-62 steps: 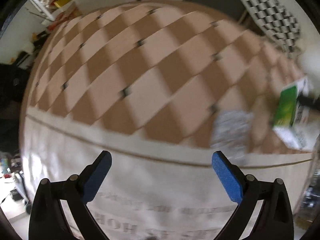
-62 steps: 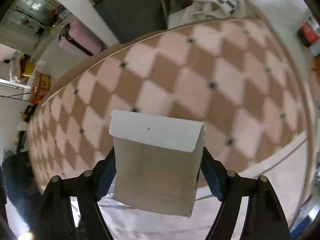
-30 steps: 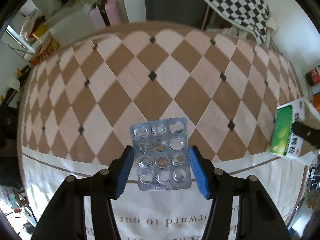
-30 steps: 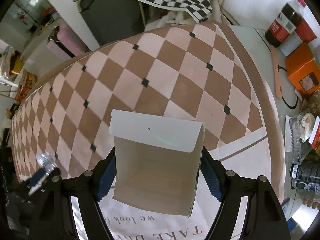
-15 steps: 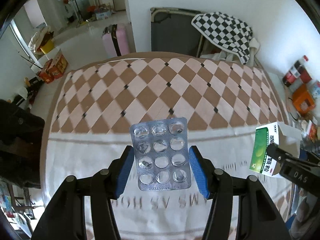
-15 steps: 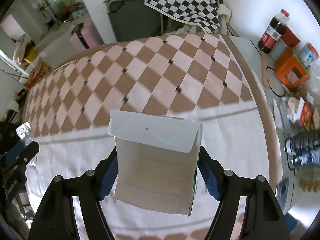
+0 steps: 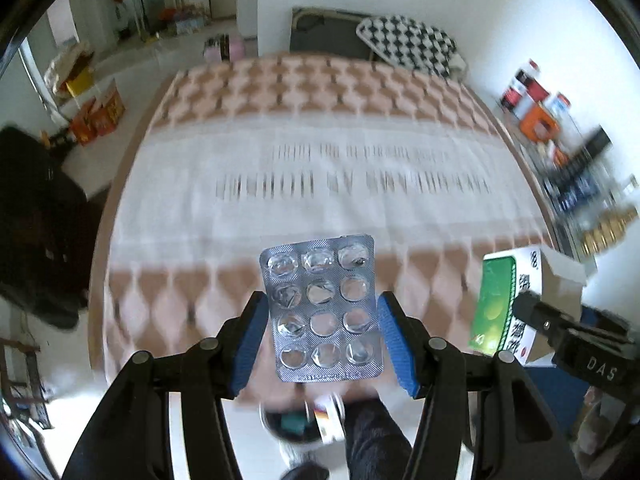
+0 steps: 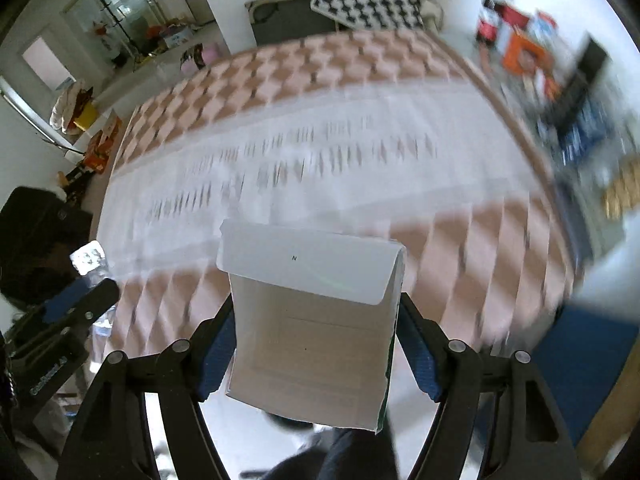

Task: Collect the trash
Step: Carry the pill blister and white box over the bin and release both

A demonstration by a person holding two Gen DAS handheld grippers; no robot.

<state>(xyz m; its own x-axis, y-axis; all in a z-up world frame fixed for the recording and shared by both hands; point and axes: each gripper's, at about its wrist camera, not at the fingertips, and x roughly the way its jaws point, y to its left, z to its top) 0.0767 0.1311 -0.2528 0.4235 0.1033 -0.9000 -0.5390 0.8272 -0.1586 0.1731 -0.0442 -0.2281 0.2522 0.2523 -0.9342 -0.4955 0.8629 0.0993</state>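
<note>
The blister pack (image 7: 325, 311) is shiny crinkled foil with clear plastic bubbles. The box (image 8: 316, 324) is matt cardboard, and the tablecloth (image 7: 320, 168) looks like soft printed cloth.

Both wrist cams sit high, well above the table (image 7: 320, 152), tilted down across it toward the far wall. Left cam catches the right gripper (image 7: 560, 332) at its right edge; right cam catches the left gripper (image 8: 76, 300) at left. Shared: tablecloth (image 8: 320, 168), checkered chair (image 7: 404, 44).

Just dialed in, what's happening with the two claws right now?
Both are loaded. The left claw is shut on an emptied blister pack, and the right claw is shut on an open medicine box. Both are held up off the patterned tablecloth, and the blurred background suggests they are moving.
</note>
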